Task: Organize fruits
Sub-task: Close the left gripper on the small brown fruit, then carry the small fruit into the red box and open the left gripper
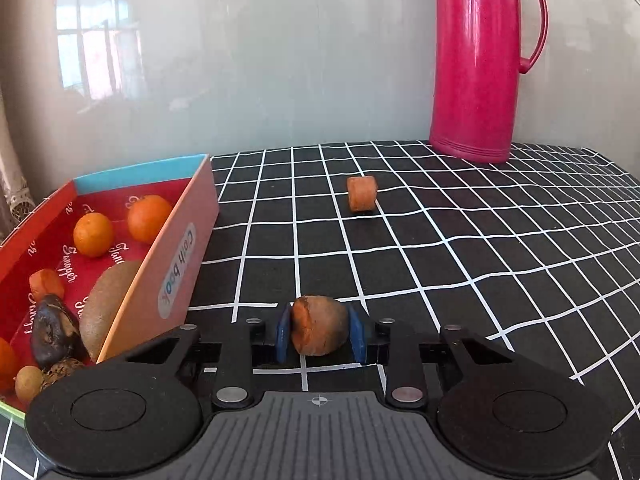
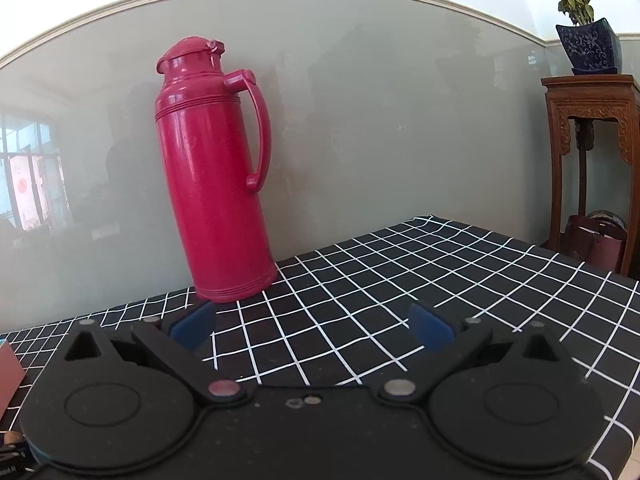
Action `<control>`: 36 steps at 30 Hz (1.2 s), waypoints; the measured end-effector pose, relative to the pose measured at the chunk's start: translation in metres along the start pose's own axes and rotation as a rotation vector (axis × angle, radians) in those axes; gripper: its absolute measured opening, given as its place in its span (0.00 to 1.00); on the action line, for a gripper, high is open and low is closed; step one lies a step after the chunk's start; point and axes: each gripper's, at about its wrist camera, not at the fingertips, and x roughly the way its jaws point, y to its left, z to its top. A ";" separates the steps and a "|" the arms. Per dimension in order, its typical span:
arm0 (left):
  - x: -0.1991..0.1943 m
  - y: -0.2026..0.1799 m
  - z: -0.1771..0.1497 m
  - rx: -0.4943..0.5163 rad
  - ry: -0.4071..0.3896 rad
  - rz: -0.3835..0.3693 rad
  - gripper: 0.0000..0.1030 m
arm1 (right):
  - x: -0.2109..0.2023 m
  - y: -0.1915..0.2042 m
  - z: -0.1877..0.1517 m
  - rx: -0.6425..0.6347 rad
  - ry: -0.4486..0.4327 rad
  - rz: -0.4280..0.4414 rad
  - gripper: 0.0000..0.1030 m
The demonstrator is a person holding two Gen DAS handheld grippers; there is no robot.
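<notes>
At six o'clock on the table [image 1: 440,240], the left tongs [image 1: 320,334] are pinching a carrot chunk [image 1: 318,330] bound for the box [image 1: 176,256] at nine o'clock, while the right tongs [image 2: 312,326] are gaping empty.

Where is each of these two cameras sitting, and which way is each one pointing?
Left wrist: rides on the left claw, looking forward over the checked tablecloth; its blue pads grip a carrot chunk, fruit box at left.
Right wrist: rides on the right claw, open and empty, facing the wall and a wooden plant stand.
Shared: both see the pink thermos and tablecloth.
</notes>
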 end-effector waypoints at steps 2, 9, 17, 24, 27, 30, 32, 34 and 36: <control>-0.003 0.001 0.000 -0.014 -0.016 -0.011 0.30 | 0.000 0.001 0.000 0.000 0.003 -0.001 1.00; -0.027 0.004 0.002 -0.007 -0.081 -0.035 0.30 | -0.002 0.006 0.000 0.005 0.007 0.003 1.00; -0.062 0.026 0.008 -0.004 -0.193 0.000 0.30 | -0.004 0.025 -0.002 0.002 0.017 0.033 1.00; -0.077 0.084 0.007 -0.066 -0.211 0.113 0.30 | -0.002 0.051 -0.005 -0.010 0.038 0.073 1.00; -0.076 0.111 0.003 -0.097 -0.185 0.154 0.30 | -0.004 0.065 -0.008 -0.017 0.045 0.095 1.00; -0.077 0.135 0.000 -0.126 -0.168 0.192 0.30 | -0.006 0.080 -0.010 -0.023 0.045 0.120 1.00; -0.078 0.146 -0.003 -0.137 -0.162 0.213 0.30 | -0.007 0.089 -0.012 -0.034 0.048 0.137 1.00; -0.074 0.158 -0.006 -0.148 -0.146 0.223 0.30 | -0.009 0.098 -0.013 -0.047 0.051 0.149 1.00; -0.071 0.166 -0.009 -0.159 -0.127 0.225 0.30 | -0.010 0.104 -0.015 -0.055 0.052 0.160 1.00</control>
